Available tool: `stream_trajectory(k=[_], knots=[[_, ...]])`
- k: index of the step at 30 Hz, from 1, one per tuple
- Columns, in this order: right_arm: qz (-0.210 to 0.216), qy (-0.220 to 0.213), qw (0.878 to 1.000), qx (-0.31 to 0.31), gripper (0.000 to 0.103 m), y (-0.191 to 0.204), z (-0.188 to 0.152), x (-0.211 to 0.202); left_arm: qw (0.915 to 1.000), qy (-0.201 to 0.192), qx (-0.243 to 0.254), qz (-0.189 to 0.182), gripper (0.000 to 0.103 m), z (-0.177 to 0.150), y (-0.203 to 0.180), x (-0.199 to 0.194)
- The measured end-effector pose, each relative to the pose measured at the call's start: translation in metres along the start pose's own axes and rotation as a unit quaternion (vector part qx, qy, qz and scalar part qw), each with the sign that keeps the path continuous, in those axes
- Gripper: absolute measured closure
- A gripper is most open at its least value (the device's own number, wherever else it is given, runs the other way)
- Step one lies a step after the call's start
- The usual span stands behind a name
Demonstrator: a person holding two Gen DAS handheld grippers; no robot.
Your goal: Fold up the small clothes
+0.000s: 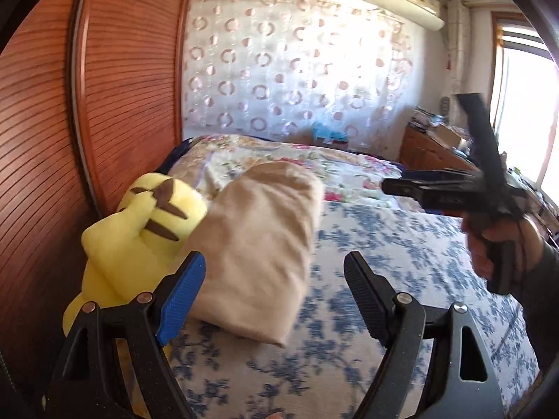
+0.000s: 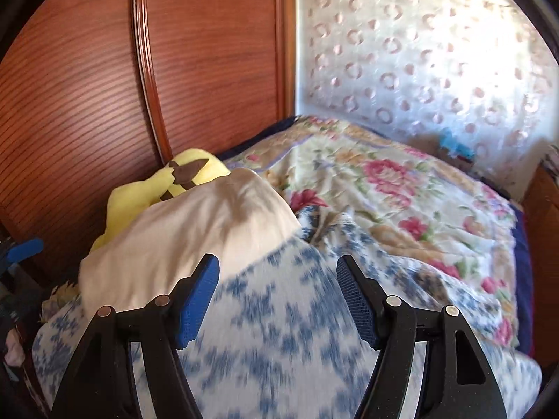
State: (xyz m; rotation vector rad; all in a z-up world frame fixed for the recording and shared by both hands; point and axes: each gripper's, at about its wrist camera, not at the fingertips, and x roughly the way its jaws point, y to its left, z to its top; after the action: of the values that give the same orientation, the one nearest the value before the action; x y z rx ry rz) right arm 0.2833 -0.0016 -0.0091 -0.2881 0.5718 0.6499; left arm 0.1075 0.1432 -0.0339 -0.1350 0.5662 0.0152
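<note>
A beige folded cloth bundle [image 1: 258,244] lies on the blue-and-white floral bedsheet [image 1: 401,272]; it also shows in the right wrist view [image 2: 188,241]. My left gripper [image 1: 276,279] is open and empty, held above the sheet just in front of the bundle. My right gripper [image 2: 277,279] is open and empty above the sheet, beside the bundle's right edge. In the left wrist view the right gripper [image 1: 394,186] appears raised at the right, held by a hand. No small garment is clearly visible.
A yellow plush toy [image 1: 139,234] lies against the wooden wardrobe doors [image 1: 104,104] left of the bundle. A flowered quilt [image 2: 401,188] covers the far half of the bed. A curtain [image 1: 297,76], a cluttered wooden cabinet [image 1: 433,146] and a window stand beyond.
</note>
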Motion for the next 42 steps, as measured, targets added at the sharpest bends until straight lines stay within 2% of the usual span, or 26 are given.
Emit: stream_trajectory(k=[3, 7, 12, 20, 24, 30, 37, 42], knots=[[-0.016, -0.022, 1.000, 0.016, 0.029, 0.002, -0.028, -0.040, 0.9997, -0.008, 0.021, -0.009, 0.021, 0.000, -0.021, -0.006], [-0.037, -0.045, 0.997, 0.051, 0.020, 0.003, -0.063, -0.088, 0.9988, -0.014, 0.039, -0.025, 0.021, 0.002, -0.045, -0.014], [-0.074, -0.065, 0.993, 0.072, 0.019, 0.007, -0.097, -0.135, 0.9971, -0.028, 0.059, -0.039, 0.021, 0.006, -0.074, -0.027], [-0.167, -0.107, 0.974, 0.108, 0.018, 0.008, -0.133, -0.212, 0.9947, -0.047, 0.071, -0.058, 0.021, 0.017, -0.111, -0.049], [-0.191, -0.128, 0.965, 0.126, 0.018, 0.012, -0.144, -0.240, 0.9937, -0.055, 0.077, -0.060, 0.021, 0.021, -0.125, -0.062], [-0.207, -0.154, 0.957, 0.133, 0.018, 0.026, -0.157, -0.264, 0.9925, -0.062, 0.090, -0.055, 0.021, 0.023, -0.142, -0.076], [-0.212, -0.158, 0.954, 0.142, 0.018, 0.034, -0.168, -0.252, 0.9923, -0.069, 0.088, -0.053, 0.021, 0.025, -0.147, -0.084], [-0.212, -0.161, 0.953, 0.144, 0.018, 0.032, -0.170, -0.259, 0.9924, -0.069, 0.087, -0.053, 0.021, 0.024, -0.146, -0.084]])
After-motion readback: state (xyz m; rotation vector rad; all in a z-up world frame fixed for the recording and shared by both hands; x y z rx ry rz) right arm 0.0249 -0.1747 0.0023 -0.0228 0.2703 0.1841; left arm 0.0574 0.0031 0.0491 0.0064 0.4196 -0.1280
